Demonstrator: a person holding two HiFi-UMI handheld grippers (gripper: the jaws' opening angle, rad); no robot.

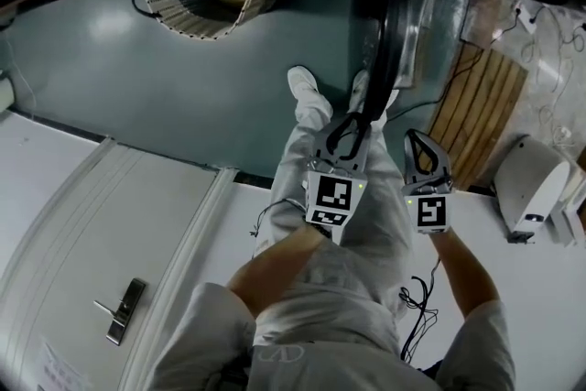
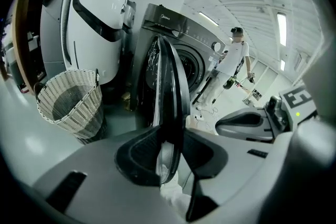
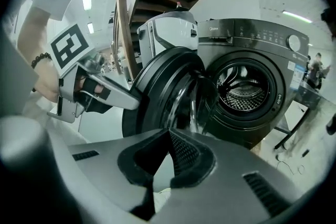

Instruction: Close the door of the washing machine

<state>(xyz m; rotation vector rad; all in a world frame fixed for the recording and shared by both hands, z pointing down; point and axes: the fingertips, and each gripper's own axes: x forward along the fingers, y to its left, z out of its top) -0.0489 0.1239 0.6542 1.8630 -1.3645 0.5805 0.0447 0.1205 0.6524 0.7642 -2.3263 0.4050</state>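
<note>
Door point(image 3: 157, 97) of washing machine point(image 3: 262, 60) hangs wide open, edge-on to left gripper point(image 2: 177, 139). Rim stands between its parted jaws. Pads look just clear of it, though the wide-angle view leaves contact uncertain. Straddling the rim probably gives a hold for swinging it toward the drum point(image 3: 244, 89), which lies beyond and right of right gripper point(image 3: 169, 135). That one has its jaws together with nothing in them, just short of the rim, likely ready to push. Door look: dark round frame, glossy, bulged glass bowl at centre.
</note>
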